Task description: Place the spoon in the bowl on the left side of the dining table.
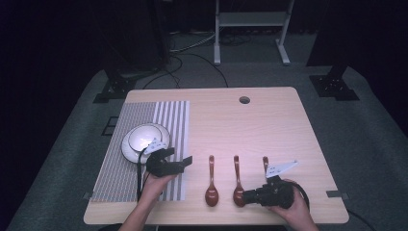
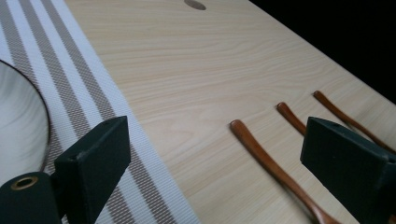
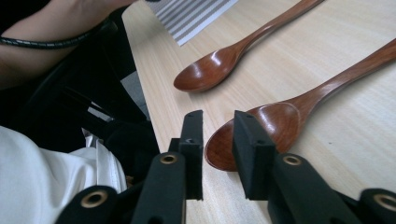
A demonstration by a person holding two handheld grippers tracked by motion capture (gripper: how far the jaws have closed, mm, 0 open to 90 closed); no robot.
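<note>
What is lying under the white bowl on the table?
The bowl sits on a striped mat, which lies on the table. The left claw covers the mat just in front of the bowl.

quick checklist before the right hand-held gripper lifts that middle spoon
1. Right hand-held gripper at the middle spoon: ok, its jaws straddle the rim of the bowl end.
2. Firm hold on it: not ok, the jaws stand nearly closed but a gap shows and no pad clearly presses the wood.
3. Left spoon clear of the grab: ok, it lies apart.
4. Third spoon clear: cannot tell, the gripper covers its bowl in the high view.
5. Left hand-held gripper out of the way: ok, open and empty by the striped placemat.
6. White bowl free: ok.
</note>
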